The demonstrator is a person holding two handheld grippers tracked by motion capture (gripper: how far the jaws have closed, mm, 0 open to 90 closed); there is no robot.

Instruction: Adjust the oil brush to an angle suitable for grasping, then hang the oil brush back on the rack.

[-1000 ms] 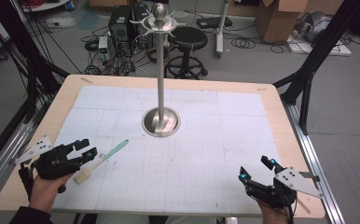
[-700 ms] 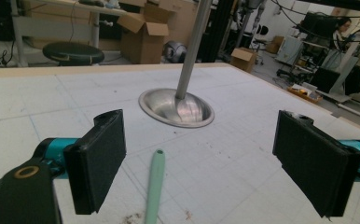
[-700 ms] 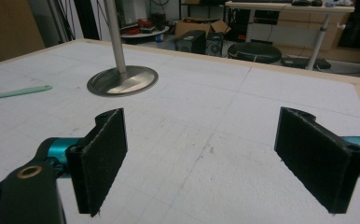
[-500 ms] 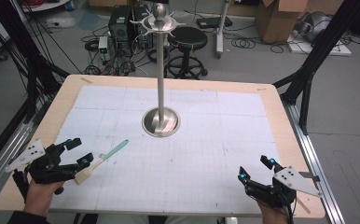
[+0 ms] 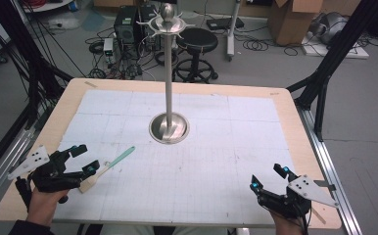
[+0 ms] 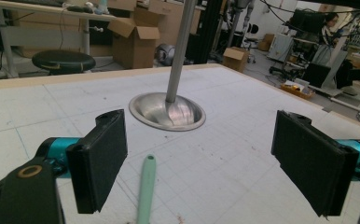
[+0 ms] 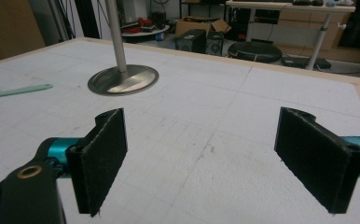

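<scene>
Left claw [image 5: 85, 157], jaws just opened wide, straddles the spatula [image 5: 109, 166]. Its handle points away, toward the stand [image 5: 169, 128]. Right claw [image 5: 267, 177] spread, well apart.

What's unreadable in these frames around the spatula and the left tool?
- Spatula: in the high view the left tool covers part of its pale wooden end, so whether a pad touches it is unclear.
- Spatula in the left gripper view: bottom edge cuts it off; only the green end shows.
- Stand: both gripper views crop its top.
- Right tool: open, nothing between its jaws.
</scene>
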